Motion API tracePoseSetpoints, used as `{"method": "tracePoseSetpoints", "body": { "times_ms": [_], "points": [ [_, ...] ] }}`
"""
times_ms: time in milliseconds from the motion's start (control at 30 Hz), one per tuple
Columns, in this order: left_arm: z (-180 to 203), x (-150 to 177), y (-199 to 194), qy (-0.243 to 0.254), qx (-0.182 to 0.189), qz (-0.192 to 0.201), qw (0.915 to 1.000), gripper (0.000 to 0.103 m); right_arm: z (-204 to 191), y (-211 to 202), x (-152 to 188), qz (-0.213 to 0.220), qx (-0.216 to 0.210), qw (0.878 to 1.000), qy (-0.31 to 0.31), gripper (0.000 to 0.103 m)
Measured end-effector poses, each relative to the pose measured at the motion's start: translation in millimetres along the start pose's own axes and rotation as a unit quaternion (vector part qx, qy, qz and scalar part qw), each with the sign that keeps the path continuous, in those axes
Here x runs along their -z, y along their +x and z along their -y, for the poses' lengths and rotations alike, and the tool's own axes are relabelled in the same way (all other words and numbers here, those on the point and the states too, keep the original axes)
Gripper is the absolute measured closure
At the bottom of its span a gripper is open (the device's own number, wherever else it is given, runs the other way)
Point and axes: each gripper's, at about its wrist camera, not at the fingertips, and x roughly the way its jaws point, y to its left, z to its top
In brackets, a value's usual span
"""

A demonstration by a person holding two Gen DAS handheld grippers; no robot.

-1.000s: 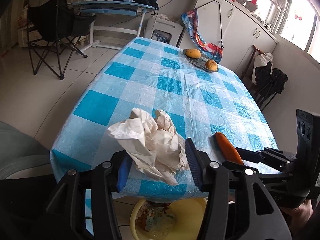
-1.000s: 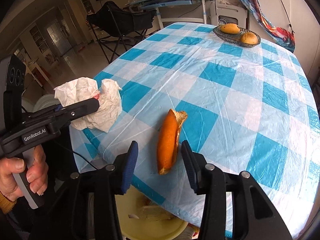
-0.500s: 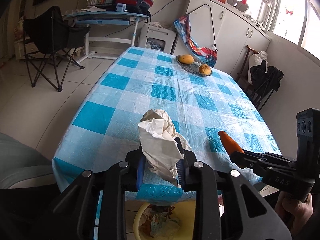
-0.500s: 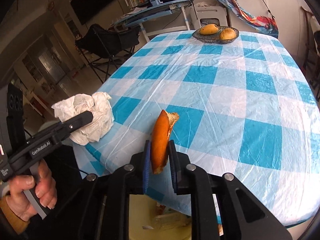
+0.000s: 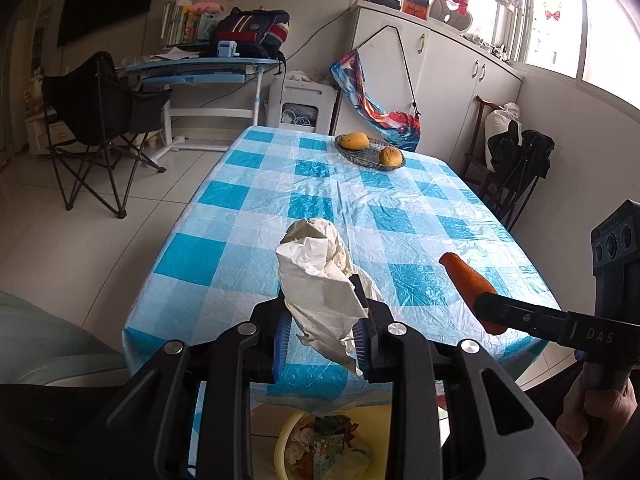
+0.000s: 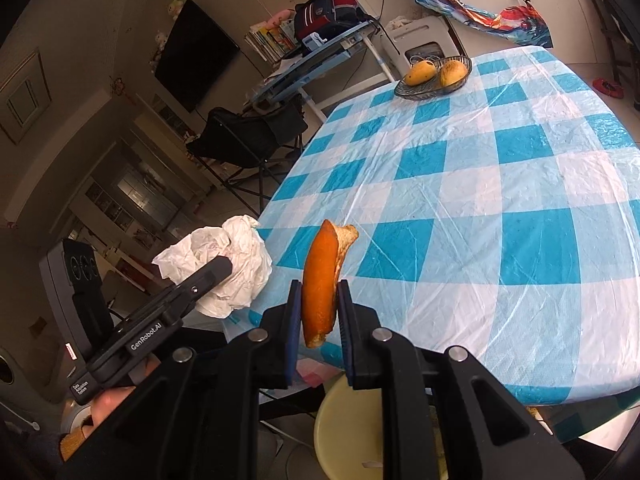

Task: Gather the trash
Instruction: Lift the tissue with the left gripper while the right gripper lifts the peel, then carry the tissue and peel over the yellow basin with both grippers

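My left gripper [image 5: 320,340] is shut on a crumpled white paper wad [image 5: 320,280] and holds it above the near edge of the blue-checked table [image 5: 360,208]. My right gripper [image 6: 319,316] is shut on an orange peel [image 6: 320,276], lifted off the table. The peel also shows at the right of the left wrist view [image 5: 468,284], and the wad at the left of the right wrist view [image 6: 228,268]. A yellow bin [image 5: 288,448] with scraps inside stands on the floor below the table edge; it also shows in the right wrist view [image 6: 344,424].
A glass dish with two mangoes [image 5: 370,150] sits at the table's far end. A black folding chair [image 5: 100,120] and a blue desk [image 5: 200,72] stand to the left, white cabinets [image 5: 460,80] to the right.
Both grippers closed: the left on the paper wad, the right on the orange peel. Both then rose and drew back toward the table's near edge above the bin.
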Motion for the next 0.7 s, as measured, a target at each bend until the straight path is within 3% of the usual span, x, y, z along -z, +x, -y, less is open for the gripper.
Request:
{"method": "tracePoseSetpoints", "body": {
  "times_ms": [700],
  "points": [
    [10.7, 20.0, -41.5, 0.019, 0.021, 0.004, 0.9996, 0.077, -19.6, -27.7, 32.6, 0.007, -0.047, 0.999, 0.010, 0.085]
  ]
}}
